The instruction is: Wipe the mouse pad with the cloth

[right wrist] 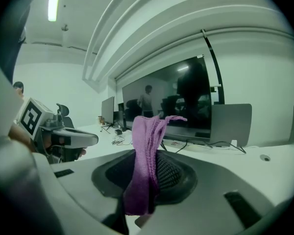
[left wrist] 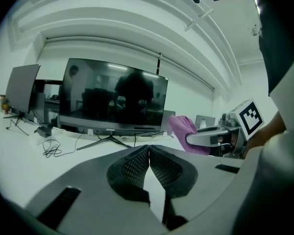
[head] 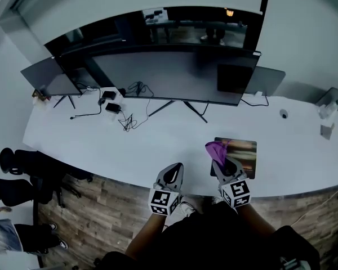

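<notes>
Both at desk (head: 129, 145) edge, left gripper (head: 175, 168) jaws together, right gripper (head: 218, 163) jaws pinching cloth (head: 216, 148) near mouse pad (head: 244, 151)

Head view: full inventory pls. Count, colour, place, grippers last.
desk: one, white, curved, across the middle
big monitor: one, dark, back centre of desk
left screen: one, dark grey, back left of desk
right screen: one, grey, back right of desk
cables: one tangle, black, below the big monitor's left end
small round thing: one, grey, desk right; too small to identify
mouse pad: one, multicoloured, front right of desk
cloth: one, purple, over the pad's left edge
office chairs: at least two, black, floor at left
left gripper: grey, jaws shut, empty, near desk front
right gripper: grey, shut on the cloth
</notes>
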The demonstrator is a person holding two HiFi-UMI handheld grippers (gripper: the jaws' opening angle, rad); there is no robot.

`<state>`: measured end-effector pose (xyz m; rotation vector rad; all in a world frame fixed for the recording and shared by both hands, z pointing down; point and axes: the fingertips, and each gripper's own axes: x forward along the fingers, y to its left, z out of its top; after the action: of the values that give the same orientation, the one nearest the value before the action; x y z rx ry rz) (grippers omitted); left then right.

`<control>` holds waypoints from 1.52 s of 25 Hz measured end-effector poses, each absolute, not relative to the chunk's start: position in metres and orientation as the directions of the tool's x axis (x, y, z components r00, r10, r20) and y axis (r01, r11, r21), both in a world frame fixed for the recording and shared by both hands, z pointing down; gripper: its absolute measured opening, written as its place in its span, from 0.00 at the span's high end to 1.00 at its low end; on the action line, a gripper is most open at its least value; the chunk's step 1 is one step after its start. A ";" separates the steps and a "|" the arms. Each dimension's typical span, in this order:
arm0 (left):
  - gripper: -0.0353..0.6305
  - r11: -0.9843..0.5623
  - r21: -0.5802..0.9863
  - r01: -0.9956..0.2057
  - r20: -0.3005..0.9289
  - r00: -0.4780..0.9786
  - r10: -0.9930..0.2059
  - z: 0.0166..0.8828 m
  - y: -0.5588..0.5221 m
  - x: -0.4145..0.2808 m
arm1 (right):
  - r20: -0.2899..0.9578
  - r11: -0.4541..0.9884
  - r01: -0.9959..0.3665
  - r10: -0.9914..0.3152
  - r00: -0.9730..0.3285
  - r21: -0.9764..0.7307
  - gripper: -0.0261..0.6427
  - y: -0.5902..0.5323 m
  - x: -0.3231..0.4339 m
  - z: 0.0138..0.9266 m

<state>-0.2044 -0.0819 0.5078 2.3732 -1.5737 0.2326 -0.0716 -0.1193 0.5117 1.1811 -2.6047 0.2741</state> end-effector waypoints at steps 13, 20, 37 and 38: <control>0.91 -0.388 0.126 -0.913 0.305 0.408 -0.860 0.507 -0.141 -0.142 | 0.358 0.607 -0.786 -0.712 -0.604 -0.120 0.79 -0.161 -0.012 0.529; 0.91 -0.343 0.114 -0.932 0.337 0.361 -0.870 0.518 -0.152 -0.137 | 0.377 0.614 -0.772 -0.684 -0.625 -0.165 0.79 -0.166 -0.004 0.545; 0.91 -0.401 0.099 -0.911 0.376 0.407 -0.832 0.538 -0.172 -0.155 | 0.437 0.534 -0.829 -0.714 -0.547 -0.164 0.79 -0.184 0.002 0.569; 0.91 -0.409 0.099 -0.907 0.379 0.414 -0.828 0.540 -0.173 -0.156 | 0.443 0.525 -0.837 -0.721 -0.533 -0.152 0.79 -0.186 0.002 0.570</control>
<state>-0.1557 -0.1728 0.5402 2.3843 -1.5081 0.3931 0.0025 -0.1859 0.5699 1.2941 -2.4429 0.5015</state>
